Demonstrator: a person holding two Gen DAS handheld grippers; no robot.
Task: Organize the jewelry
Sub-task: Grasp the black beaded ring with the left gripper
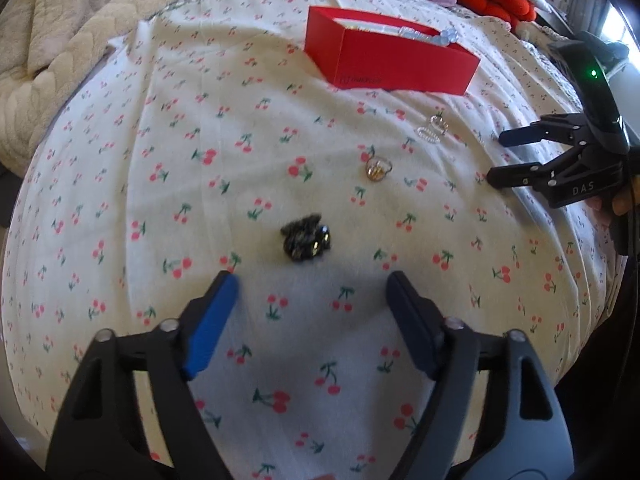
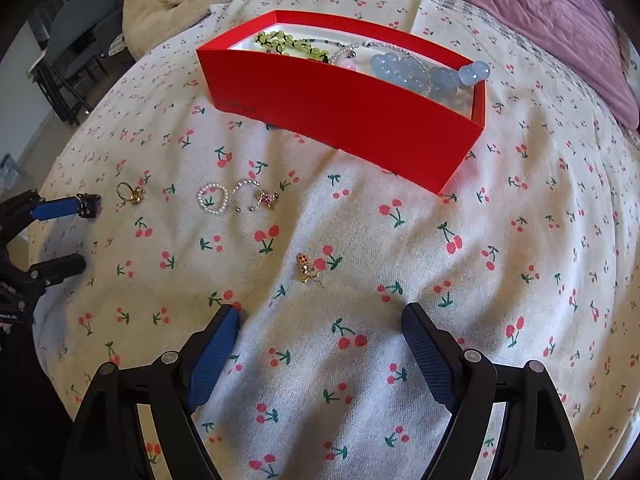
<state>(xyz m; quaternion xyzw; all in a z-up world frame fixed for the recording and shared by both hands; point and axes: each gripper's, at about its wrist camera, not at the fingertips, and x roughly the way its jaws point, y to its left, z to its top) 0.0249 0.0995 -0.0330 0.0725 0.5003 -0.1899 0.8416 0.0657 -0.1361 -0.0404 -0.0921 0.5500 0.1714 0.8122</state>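
Loose jewelry lay on a cherry-print sheet (image 2: 360,280) in front of a red box (image 2: 360,120). In the right wrist view a small gold charm (image 2: 306,270) sat nearest, just ahead of the right gripper (image 2: 320,312) and a little toward its left finger. Farther off, in a rough row, lay a pearl ring (image 2: 212,199), beside it an open beaded hoop (image 2: 250,196) with a pink stone, then a gold ring (image 2: 130,193), and last a dark beaded piece (image 2: 89,205) at the far left.

In the left wrist view that dark piece (image 1: 306,238) lay just beyond the left gripper (image 1: 312,280), roughly centred between its fingertips but ahead of them and untouched. The gold ring (image 1: 377,169) lay behind it, the pearl ring (image 1: 430,128) farther back toward the box (image 1: 388,64).

The left gripper's jaws stood apart with only sheet (image 1: 200,120) between them. The right gripper's jaws were also spread wide and held nothing; it showed at the right edge of the left view (image 1: 496,156), above the sheet.

Inside the box lay green beads (image 2: 280,42), a thin clear-bead strand (image 2: 356,50) and large pale blue beads (image 2: 420,70), 1 of them resting on the box's far rim. A cream quilt (image 1: 60,40) and a mauve pillow (image 2: 560,20) lay behind the box.
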